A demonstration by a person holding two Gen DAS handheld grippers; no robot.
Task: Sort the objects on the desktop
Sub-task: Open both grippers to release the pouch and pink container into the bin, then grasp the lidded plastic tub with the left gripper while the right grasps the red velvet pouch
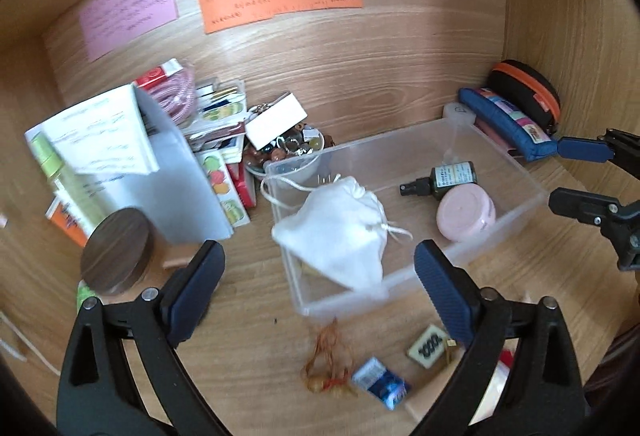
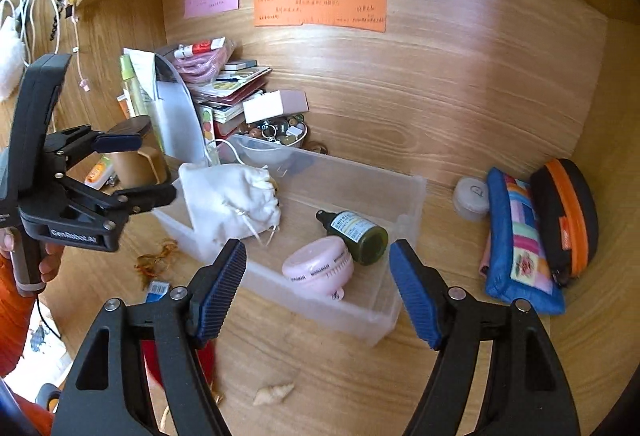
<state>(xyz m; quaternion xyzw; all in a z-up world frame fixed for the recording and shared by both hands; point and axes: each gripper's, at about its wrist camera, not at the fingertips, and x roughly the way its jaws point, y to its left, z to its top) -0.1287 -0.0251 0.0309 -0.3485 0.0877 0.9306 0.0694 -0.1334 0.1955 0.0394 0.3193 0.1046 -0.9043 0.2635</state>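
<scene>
Setting: wooden desk [image 2: 340, 376] in a wood-panelled alcove; pink, green and orange paper notes [image 2: 320, 6] stuck on the back panel.
Clear bin [image 2: 328, 310]: transparent plastic, open top, mid-desk.
White pouch [image 1: 340, 232]: drawstring cloth bag at the bin's left end, draped over its rim; blurred in the left wrist view.
Bin contents: dark green spray bottle [image 2: 358, 234] lying on its side, touching a pink round jar [image 2: 318, 268] just in front of it.
Left claw [image 1: 320, 282]: jaws wide apart, nothing between the pads; pouch just beyond them, not pressed.
Right claw [image 2: 318, 292]: jaws apart, empty, above the bin's near wall by the jar.
Right of bin: blue patchwork pencil case [image 2: 520, 248], black case with orange zip [image 2: 564, 216] against it, small white round container [image 2: 472, 196] behind.
Left of bin: stack of books and papers [image 1: 120, 156], bowl of trinkets [image 1: 288, 152], wood-lidded jar [image 1: 118, 256].
Front of bin: tangled orange string [image 1: 328, 360], small blue packet [image 1: 380, 384].
</scene>
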